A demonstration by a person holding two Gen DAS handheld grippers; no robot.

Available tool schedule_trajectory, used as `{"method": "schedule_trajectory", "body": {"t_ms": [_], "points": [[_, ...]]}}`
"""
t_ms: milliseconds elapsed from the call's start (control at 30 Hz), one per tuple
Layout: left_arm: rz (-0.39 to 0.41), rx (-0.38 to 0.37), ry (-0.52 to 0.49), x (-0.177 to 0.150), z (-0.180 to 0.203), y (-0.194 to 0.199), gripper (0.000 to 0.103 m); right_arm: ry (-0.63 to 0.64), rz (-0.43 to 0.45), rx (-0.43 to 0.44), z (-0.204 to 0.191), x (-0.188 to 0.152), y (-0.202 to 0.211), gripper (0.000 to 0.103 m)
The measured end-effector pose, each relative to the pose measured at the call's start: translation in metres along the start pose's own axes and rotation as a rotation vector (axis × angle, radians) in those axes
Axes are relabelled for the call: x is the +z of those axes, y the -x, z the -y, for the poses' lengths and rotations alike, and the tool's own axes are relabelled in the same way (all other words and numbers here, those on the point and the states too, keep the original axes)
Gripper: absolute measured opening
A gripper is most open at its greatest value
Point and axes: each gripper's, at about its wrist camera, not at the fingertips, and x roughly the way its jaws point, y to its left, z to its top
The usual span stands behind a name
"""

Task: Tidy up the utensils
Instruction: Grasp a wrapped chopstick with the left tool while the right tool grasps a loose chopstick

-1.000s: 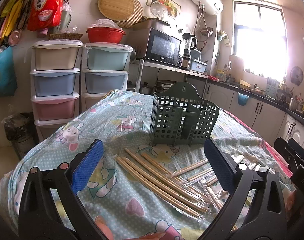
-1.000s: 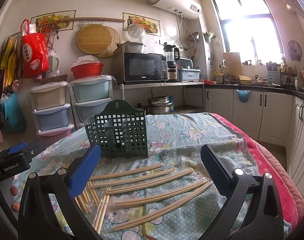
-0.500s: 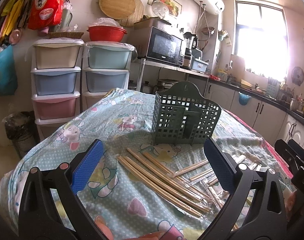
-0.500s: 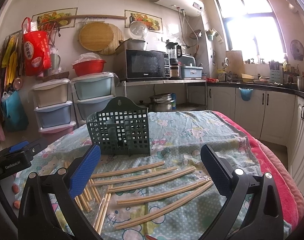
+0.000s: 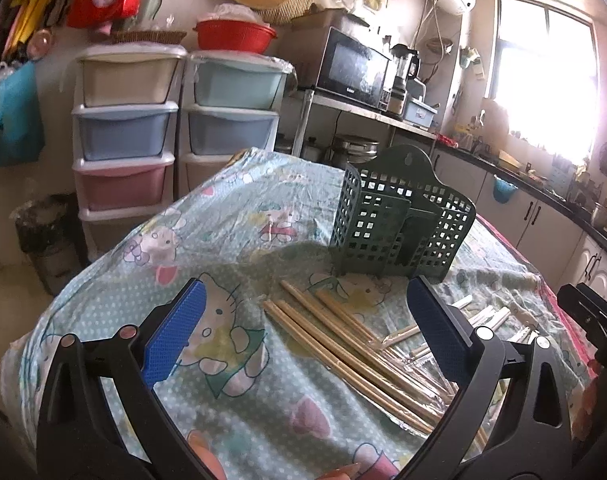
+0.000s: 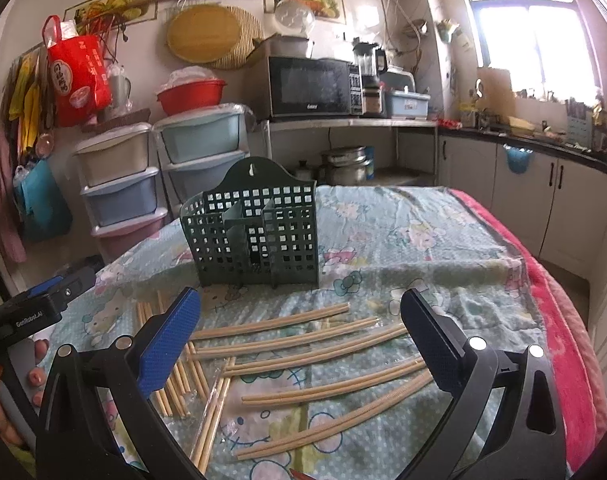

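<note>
A dark green perforated utensil holder (image 5: 399, 224) stands upright on the table; it also shows in the right wrist view (image 6: 259, 236). Several bamboo chopsticks (image 5: 343, 344) lie loose in front of it, some on clear plastic wrap. In the right wrist view the chopsticks (image 6: 303, 344) lie in rows between the fingers. My left gripper (image 5: 303, 320) is open and empty, hovering above the chopsticks. My right gripper (image 6: 299, 328) is open and empty, also above the chopsticks. The left gripper body (image 6: 35, 304) shows at the left edge of the right wrist view.
The table (image 5: 223, 208) carries a light blue cartoon-print cloth; a red blanket edge (image 6: 559, 320) runs along its right side. Plastic drawer towers (image 5: 127, 136) stand behind the table at the left. A microwave (image 6: 307, 88) and counters line the back wall.
Both grippers have moved slightly forward and tilted down toward the chopsticks; the holder sits lower and closer in both views. Both stay open.
</note>
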Motion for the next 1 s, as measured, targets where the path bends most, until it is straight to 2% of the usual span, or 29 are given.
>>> {"method": "schedule_trajectory", "body": {"t_ms": [167,367,500,633,733,800,1000], "points": [[-0.034,-0.021,-0.004,0.006,-0.006,-0.007,0.093,-0.028,-0.088,0.020,0.010,0.007,-0.019,0.097],[-0.086,-0.103,-0.010,0.012,-0.005,-0.023,0.093,-0.046,-0.161,0.010,0.024,0.009,-0.037,0.097],[-0.157,-0.148,0.002,0.016,-0.005,-0.043,0.093,-0.054,-0.204,0.007,0.032,0.012,-0.046,0.097],[-0.233,-0.162,0.014,0.019,-0.009,-0.064,0.091,-0.054,-0.214,0.000,0.038,0.014,-0.052,0.094],[-0.303,-0.159,0.048,0.021,-0.018,-0.083,0.078,-0.064,-0.227,0.006,0.044,0.016,-0.055,0.084],[-0.352,-0.167,0.080,0.020,-0.026,-0.096,0.066,-0.066,-0.233,0.000,0.048,0.017,-0.059,0.082],[-0.480,-0.195,0.139,0.017,-0.039,-0.125,0.045,-0.075,-0.270,-0.004,0.059,0.018,-0.067,0.073]]}}
